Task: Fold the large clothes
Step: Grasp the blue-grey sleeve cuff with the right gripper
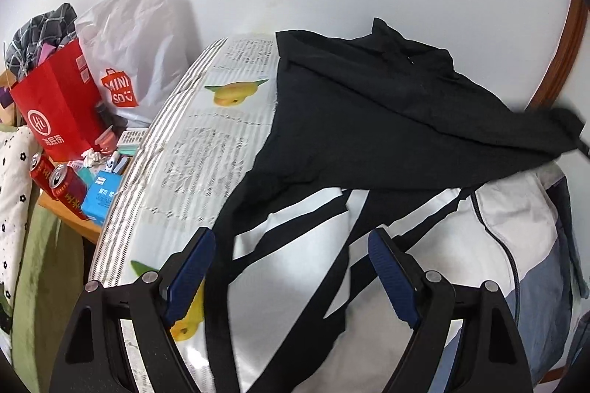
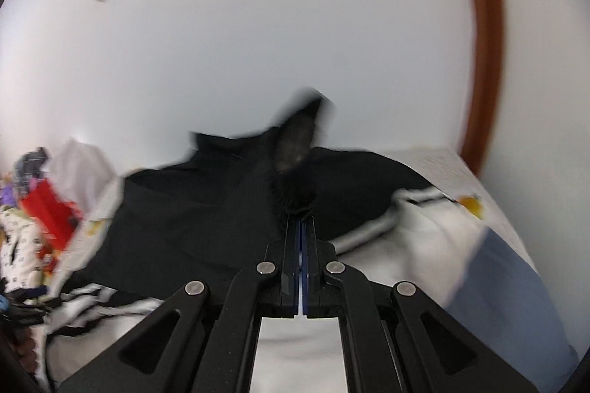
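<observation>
**Item 1, black garment** (image 1: 387, 120). It lies spread over the bed ahead of both your tongs, on a sheet printed with text blocks and yellow fruit (image 1: 206, 149). One layer is already turned over the body on a diagonal. A black-and-white striped piece (image 1: 295, 245) and a pale grey and blue garment (image 1: 516, 245) lie under it, nearer you.

**Item 2, left tongs** (image 1: 291, 264). The jaws stand wide apart with nothing between them. They hover over the near edge of the black garment and the striped piece, and the blue pads (image 1: 195, 267) touch no cloth.

**Item 3, right tongs** (image 2: 304, 219). The jaws are pressed together on a pinch of black cloth at the tips. From that pinch a dark flap (image 2: 298, 142) rises ahead of them, lifted clear of the rest of the garment. This view is blurred, so you cannot tell which part of the garment the flap is, sleeve or corner.

**Item 4, surroundings.** Well off to the left of the left tongs stand a red paper bag (image 1: 55, 105), a white shopping bag (image 1: 136, 53) and red drink cans (image 1: 55, 179) on a side counter (image 1: 70, 219).

**Progress, as a judgement.** You are early to midway: one fold appears laid and a second is in hand. The garment is not yet a compact stack. Still to do are laying the raised flap flat, the further folds, and probably the other garments beneath.
</observation>
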Demonstrator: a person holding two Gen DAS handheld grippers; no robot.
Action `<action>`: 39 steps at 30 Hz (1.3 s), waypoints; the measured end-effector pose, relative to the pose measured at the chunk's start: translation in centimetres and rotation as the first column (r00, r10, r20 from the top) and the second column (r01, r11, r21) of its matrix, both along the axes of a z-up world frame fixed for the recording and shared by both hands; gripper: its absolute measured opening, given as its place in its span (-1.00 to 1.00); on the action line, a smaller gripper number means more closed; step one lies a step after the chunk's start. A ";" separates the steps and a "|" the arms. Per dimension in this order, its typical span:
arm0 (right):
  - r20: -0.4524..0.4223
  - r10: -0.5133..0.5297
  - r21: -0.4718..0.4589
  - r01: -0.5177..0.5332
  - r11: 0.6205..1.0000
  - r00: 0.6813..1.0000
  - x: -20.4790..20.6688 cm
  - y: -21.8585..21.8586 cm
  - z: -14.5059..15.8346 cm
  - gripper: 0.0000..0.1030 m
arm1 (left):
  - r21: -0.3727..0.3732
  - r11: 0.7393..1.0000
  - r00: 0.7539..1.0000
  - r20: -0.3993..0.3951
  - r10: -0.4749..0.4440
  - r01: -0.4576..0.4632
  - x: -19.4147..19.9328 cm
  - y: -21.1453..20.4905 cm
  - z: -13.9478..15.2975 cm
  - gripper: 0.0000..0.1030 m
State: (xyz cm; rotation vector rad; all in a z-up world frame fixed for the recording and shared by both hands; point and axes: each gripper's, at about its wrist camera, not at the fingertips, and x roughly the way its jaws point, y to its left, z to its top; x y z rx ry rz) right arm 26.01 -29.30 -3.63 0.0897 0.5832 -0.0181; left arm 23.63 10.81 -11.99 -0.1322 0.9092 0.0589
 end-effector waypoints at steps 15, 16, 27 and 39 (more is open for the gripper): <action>-0.098 -0.230 -0.106 0.220 0.970 0.968 -9.1 -10.4 -4.9 0.31 | 0.004 0.996 0.996 0.028 -0.090 0.090 0.5 -5.8 1.8 0.63; -0.105 -0.249 -0.127 0.235 0.964 0.963 -9.9 -11.0 -5.1 0.39 | 0.001 0.996 0.995 0.033 -0.094 0.094 0.5 -6.1 2.0 0.63; -0.245 -0.343 -0.234 0.288 0.928 0.907 -18.3 -17.2 -10.8 0.62 | -0.023 0.976 0.974 0.073 -0.216 0.218 0.9 -12.8 4.7 0.63; -0.263 -0.420 -0.197 0.378 0.904 0.868 -16.1 -20.0 -13.7 0.17 | 0.026 0.982 0.978 0.080 -0.190 0.188 1.7 -16.5 5.5 0.63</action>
